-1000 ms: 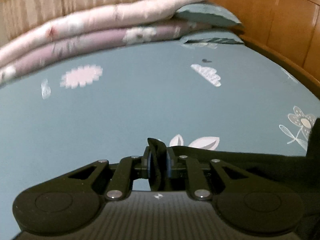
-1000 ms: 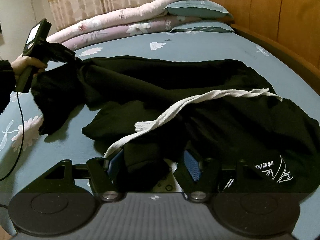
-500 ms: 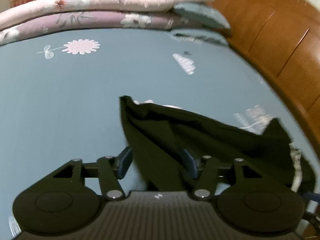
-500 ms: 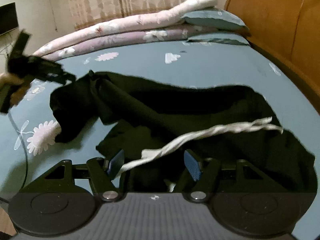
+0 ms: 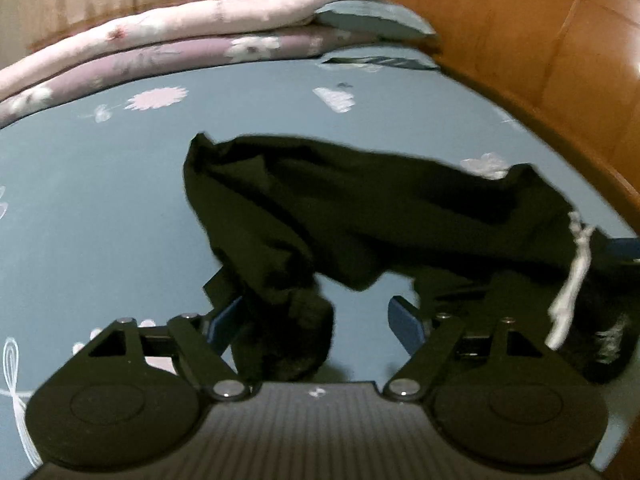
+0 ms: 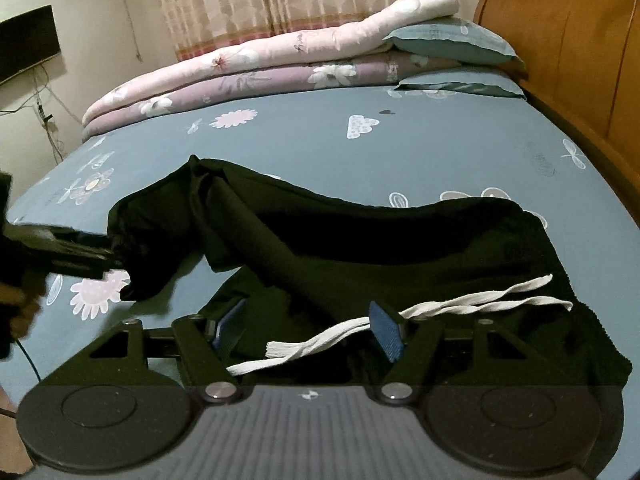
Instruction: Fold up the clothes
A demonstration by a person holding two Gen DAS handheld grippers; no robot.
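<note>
A black garment (image 5: 360, 208) (image 6: 360, 248) with a white drawstring (image 6: 460, 304) (image 5: 572, 284) lies crumpled on the blue flowered bed sheet (image 6: 320, 140). My left gripper (image 5: 312, 312) is opening. A bunched end of the black cloth rests against its left pad (image 5: 224, 320), and the right pad stands well clear of it. From the right wrist view that gripper (image 6: 80, 252) sits at the garment's left end. My right gripper (image 6: 306, 320) hovers with wide jaws over the near part of the garment. The drawstring passes between its pads without being pinched.
Folded pink and purple quilts (image 6: 260, 64) and teal pillows (image 6: 448, 36) lie along the bed's far side. A wooden headboard (image 6: 580, 60) (image 5: 540, 60) bounds the right. A person's hand (image 6: 16, 312) with a trailing cable holds the left tool. A dark screen (image 6: 28, 44) hangs on the wall.
The left gripper went from shut on the black cloth to wide jaws and drew back, so the garment's end now lies on the sheet. The right gripper rose a little above the garment.
</note>
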